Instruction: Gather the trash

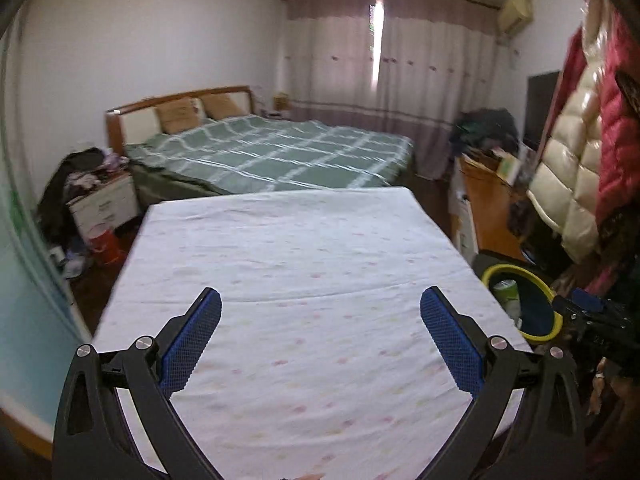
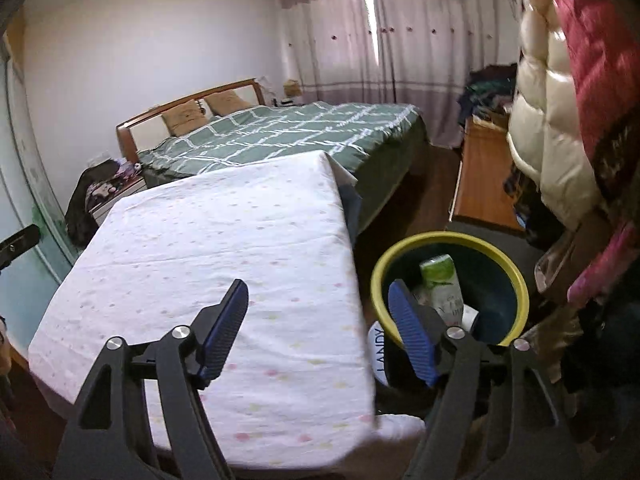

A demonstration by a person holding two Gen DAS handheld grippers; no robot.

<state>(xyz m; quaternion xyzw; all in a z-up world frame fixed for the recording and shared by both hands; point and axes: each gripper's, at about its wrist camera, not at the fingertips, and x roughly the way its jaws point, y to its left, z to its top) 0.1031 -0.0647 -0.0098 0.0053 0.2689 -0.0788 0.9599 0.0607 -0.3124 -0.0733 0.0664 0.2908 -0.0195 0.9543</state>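
A dark bin with a yellow rim (image 2: 404, 245) stands on the floor to the right of a table covered by a white dotted cloth (image 2: 224, 248). A green-and-white carton (image 2: 442, 284) and other pieces of trash lie inside it. The bin also shows in the left wrist view (image 1: 508, 269). My right gripper (image 2: 318, 294) is open and empty, above the table's right edge and the bin's near rim. My left gripper (image 1: 320, 300) is open and empty, over the cloth (image 1: 304, 264). The right gripper's body (image 1: 588, 312) shows at the right of the left wrist view.
A bed with a green checked cover (image 1: 272, 152) lies beyond the table. A cluttered nightstand (image 1: 102, 196) and red container (image 1: 107, 245) stand left. A wooden desk (image 2: 486, 176) and hanging puffy coats (image 2: 560, 92) crowd the right. Curtains (image 1: 384, 72) cover the far wall.
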